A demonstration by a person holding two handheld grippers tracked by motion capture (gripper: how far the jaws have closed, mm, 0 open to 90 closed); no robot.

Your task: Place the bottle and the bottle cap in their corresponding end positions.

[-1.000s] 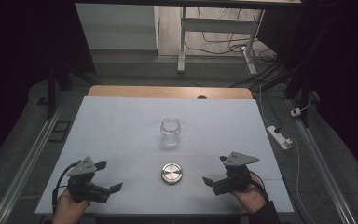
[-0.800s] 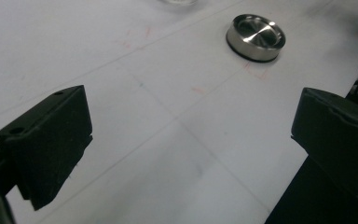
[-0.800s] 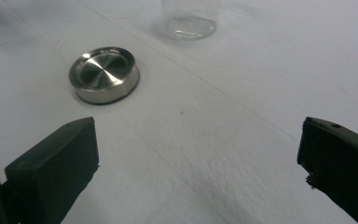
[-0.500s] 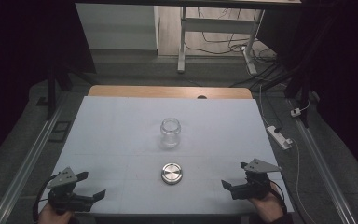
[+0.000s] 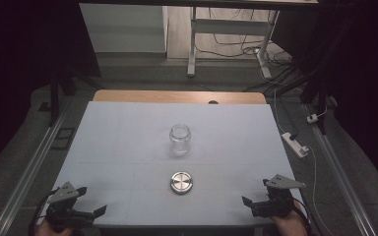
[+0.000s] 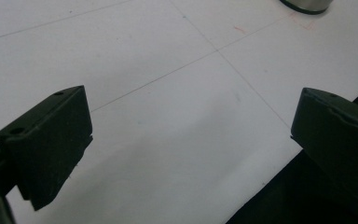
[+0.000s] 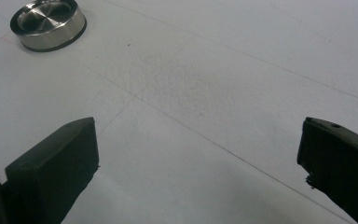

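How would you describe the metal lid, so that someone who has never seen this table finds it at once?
Start at the white table and find the clear glass jar standing near its middle. Come straight toward the person's edge from the jar: the metal lid lies there alone, apart from it. It is low, round and shiny silver, while the jar is tall and transparent.

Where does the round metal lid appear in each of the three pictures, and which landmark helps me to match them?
High view: the metal lid lies low at centre, in front of the glass jar.
Left gripper view: its edge shows at the top right.
Right gripper view: it lies at the top left.
Shared landmark: the thin lines drawn on the white table cover.
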